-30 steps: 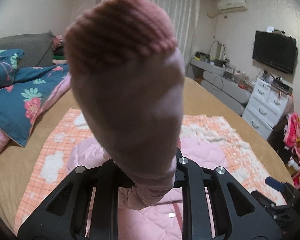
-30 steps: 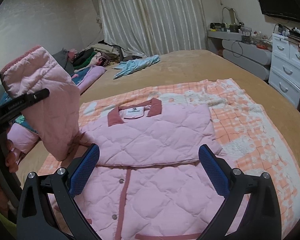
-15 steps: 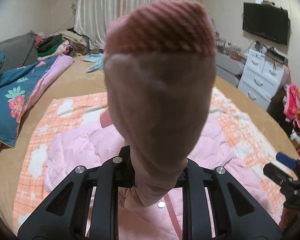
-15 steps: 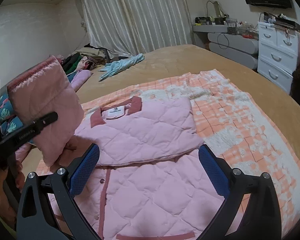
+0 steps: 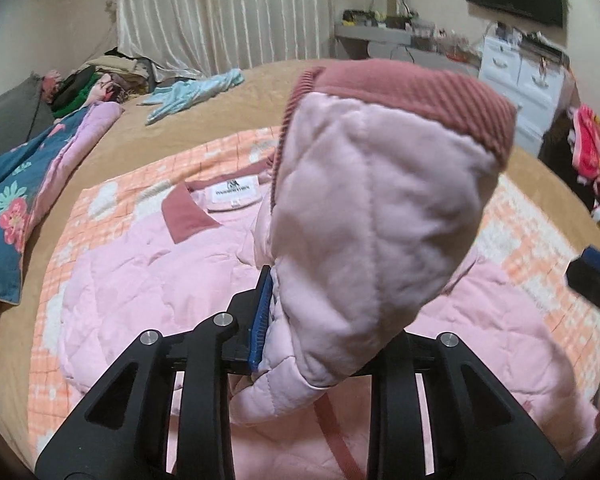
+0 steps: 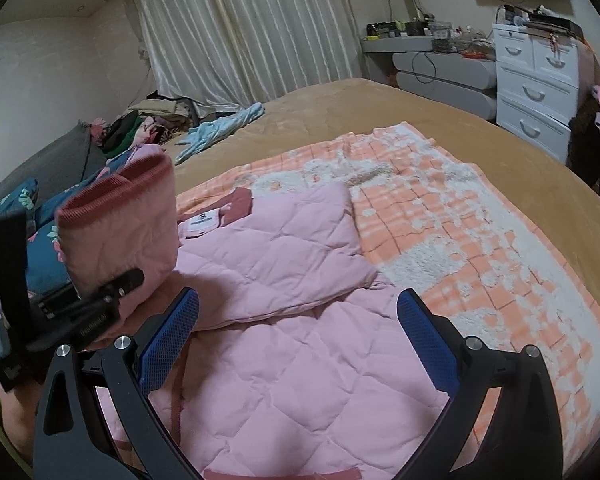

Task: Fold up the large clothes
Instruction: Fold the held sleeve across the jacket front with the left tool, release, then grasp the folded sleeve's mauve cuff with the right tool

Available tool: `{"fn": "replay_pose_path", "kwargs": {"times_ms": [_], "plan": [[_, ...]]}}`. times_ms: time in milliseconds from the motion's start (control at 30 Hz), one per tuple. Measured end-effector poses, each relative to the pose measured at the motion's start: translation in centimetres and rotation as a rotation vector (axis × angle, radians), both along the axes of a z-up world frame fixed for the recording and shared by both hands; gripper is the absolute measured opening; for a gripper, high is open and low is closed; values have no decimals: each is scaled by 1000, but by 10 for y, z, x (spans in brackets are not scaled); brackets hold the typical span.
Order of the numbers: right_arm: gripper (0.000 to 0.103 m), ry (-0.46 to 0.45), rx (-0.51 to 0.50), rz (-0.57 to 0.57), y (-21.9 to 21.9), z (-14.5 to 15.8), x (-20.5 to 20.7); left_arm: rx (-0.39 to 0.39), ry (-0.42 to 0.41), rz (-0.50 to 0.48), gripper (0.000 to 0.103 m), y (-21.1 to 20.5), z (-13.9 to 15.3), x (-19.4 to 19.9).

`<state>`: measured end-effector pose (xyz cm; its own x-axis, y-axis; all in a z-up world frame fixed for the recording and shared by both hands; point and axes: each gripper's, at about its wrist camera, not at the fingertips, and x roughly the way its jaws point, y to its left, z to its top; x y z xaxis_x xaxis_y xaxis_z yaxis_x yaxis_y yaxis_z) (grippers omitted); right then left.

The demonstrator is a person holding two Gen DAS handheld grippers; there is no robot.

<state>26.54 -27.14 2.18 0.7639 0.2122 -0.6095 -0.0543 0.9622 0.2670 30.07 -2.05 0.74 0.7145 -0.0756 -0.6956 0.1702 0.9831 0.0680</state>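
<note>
While gripped low down between the opening jaws of the left tool (image 5: 328,320), with one blue pad against the fabric, stands upright above the bed: quilted pale-pink sleeve with ribbed rose cuff (image 5: 380,208), cuff uppermost. Belongs to the quilted pink snap-front jacket (image 6: 300,360), spread flat on an orange-and-white checked fleece blanket (image 6: 460,240) over the tan bed cover (image 6: 380,112), with the other sleeve already folded across the chest. Likely to go wrong if let go from this height: could flop sideways off the body, land twisted, or bunch at the shoulder and spoil a square fold. Could also catch on a pad during withdrawal and drag the padded panel askew; puffy quilting probably inclined to spring back open rather than lie creased. Hovers over the jacket's lower front with jaws wide apart and nothing between them: right tool (image 6: 298,340), near enough to the left tool to risk a knock on any joint move toward the middle. As for room: plenty of bare blanket to the right of the jacket and bare bed beyond the collar; tighter on the left, with a teal floral quilt (image 5: 8,220) lying just past the blanket edge. Cannot tell the margin at the near hem, hidden below both views.
</note>
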Motion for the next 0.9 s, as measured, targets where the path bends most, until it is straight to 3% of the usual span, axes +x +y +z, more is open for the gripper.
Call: {"fn": "replay_pose_path", "kwargs": {"times_ms": [33, 100, 133, 167, 400, 467, 600, 700, 900], "plan": [[99, 3, 2, -6, -2, -2, 1, 10, 9, -5, 20, -2, -4, 2], [99, 9, 5, -15, -6, -4, 2, 27, 31, -25, 31, -11, -13, 2], [99, 13, 6, -19, -8, -6, 3, 25, 43, -37, 44, -13, -16, 3], [99, 17, 7, -22, -10, -7, 4, 38, 58, -53, 50, -18, -21, 2], [99, 36, 5, -38, -16, -14, 7, 120, 129, -123, 69, -31, -44, -13], [99, 43, 0, -39, -15, -17, 9, 111, 151, -152, 84, -25, -47, -22], [99, 57, -6, -35, -11, -23, 12, 92, 183, -190, 89, -11, -48, -39], [99, 76, -13, -17, -3, -28, 15, 29, 207, -178, 92, 8, -46, -46], [99, 136, 1, 63, 27, -43, 21, -46, 155, -91, 94, 54, -28, -49]]}}
